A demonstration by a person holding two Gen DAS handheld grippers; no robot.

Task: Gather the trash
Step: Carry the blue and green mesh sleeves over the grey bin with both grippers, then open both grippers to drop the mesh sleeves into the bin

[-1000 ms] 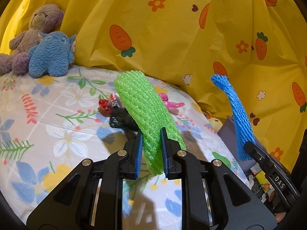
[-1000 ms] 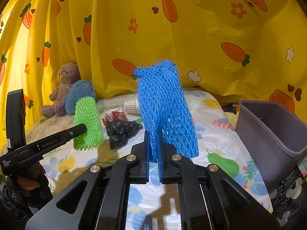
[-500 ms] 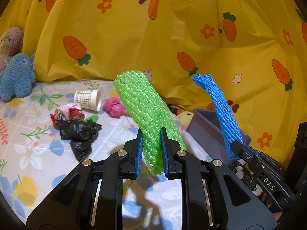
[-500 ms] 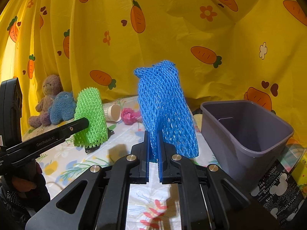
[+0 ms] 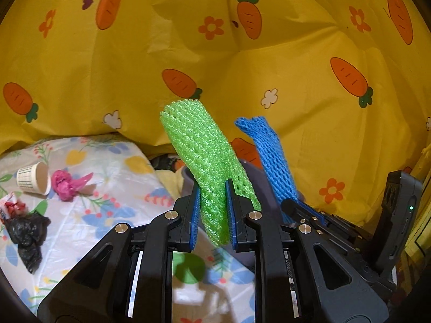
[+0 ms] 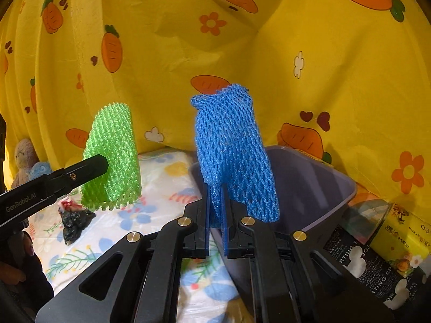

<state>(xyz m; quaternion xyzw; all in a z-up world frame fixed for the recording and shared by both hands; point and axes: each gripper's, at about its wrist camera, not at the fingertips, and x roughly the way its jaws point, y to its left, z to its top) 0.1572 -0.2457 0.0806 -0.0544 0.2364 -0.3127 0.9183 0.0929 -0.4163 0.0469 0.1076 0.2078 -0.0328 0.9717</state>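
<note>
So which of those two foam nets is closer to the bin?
The blue foam net, pinched in the right gripper, hangs in front of the grey bin; the green foam net is off beside it.

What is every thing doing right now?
Left gripper: shut on green foam net.
Right gripper: shut on blue foam net.
Grey bin: upright, open.
Paper cup: tipped over.
Black bag: crumpled.
Pink wrapper: crumpled.
</note>
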